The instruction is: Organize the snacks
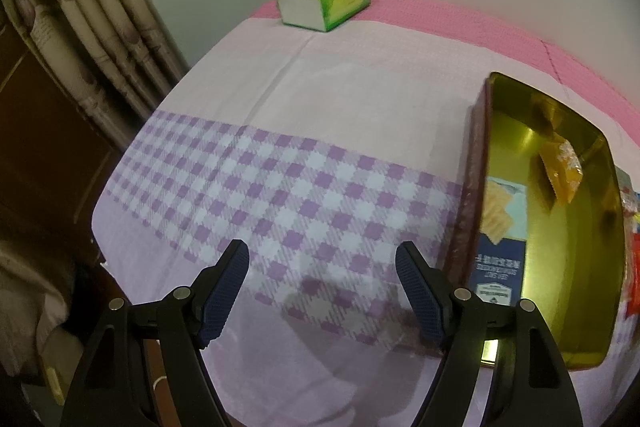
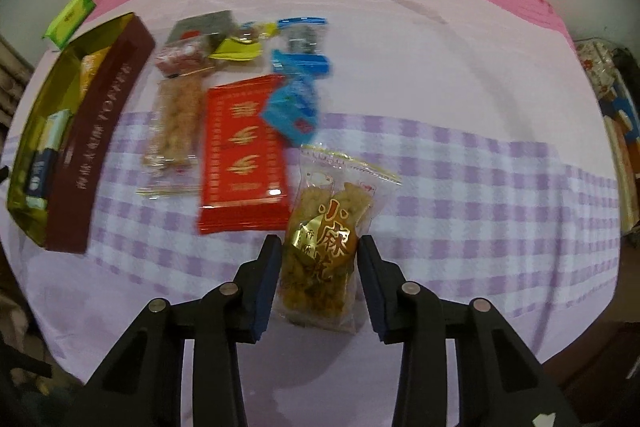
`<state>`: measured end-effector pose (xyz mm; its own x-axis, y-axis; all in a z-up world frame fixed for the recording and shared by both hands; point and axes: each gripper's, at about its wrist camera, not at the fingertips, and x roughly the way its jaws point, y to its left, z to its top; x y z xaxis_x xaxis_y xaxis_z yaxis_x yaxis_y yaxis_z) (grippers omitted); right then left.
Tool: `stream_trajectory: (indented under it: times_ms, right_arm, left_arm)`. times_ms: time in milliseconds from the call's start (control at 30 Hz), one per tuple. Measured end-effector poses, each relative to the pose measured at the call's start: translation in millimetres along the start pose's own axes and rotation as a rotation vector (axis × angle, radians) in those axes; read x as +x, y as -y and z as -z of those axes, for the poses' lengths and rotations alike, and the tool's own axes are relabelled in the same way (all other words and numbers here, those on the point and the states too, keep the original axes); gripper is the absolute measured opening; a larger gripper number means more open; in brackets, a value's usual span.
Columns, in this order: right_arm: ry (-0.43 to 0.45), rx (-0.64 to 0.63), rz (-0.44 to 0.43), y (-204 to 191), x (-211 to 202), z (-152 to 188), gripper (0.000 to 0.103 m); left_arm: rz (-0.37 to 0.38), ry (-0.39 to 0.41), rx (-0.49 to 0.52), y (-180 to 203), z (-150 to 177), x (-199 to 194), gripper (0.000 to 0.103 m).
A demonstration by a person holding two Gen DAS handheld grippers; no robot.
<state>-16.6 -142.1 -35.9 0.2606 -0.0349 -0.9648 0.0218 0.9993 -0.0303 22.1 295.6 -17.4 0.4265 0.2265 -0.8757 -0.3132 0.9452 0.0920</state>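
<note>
Left gripper (image 1: 322, 293) hangs wide and empty, the gold-lined tin (image 1: 480, 155) to its right. Right gripper (image 2: 318, 283) straddles the clear twist-snack packet (image 2: 326, 239), jaws narrow, pads seemingly just short of contact. Step: pickup. Next: close fully, lift, carry left into the tin.

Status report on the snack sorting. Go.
Left tongs open, empty, over the cloth. Right tongs straddle the fried-twist snack bag, pads not clearly pressing. Gold tin to the left; path unobstructed.

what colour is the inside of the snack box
Shiny gold inside the snack box, clearest in the left wrist view.
</note>
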Motion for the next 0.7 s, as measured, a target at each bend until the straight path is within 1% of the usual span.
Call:
stream_trajectory:
  times_ms: [100,233,367,467,600,700]
  right_arm:
    - [0.025,-0.030,0.016,6.0,2.6,-2.7,0.036]
    - [0.067,-0.072,0.058,8.6,6.8,-10.3,0.036]
    - [0.077,-0.073,0.049,16.1,14.4,-17.4,0.038]
    - [0.081,-0.052,0.024,21.5,18.2,-16.2,0.039]
    - [0.096,-0.033,0.001,28.7,20.5,-12.5,0.039]
    - [0.107,-0.021,-0.012,38.2,23.3,-13.2,0.037]
  left_arm:
    - [0.012,0.010,0.018,6.8,0.9,-6.8,0.076]
    - [0.051,0.034,0.046,22.4,0.2,-24.2,0.076]
    - [0.117,0.031,0.078,44.2,-2.9,-39.0,0.076]
    - [0.172,0.023,0.116,69.3,-6.2,-48.9,0.076]
    - [0.242,-0.002,0.177,114.1,-7.0,-57.5,0.076]
    - [0.274,-0.024,0.231,146.9,-5.2,-62.0,0.076]
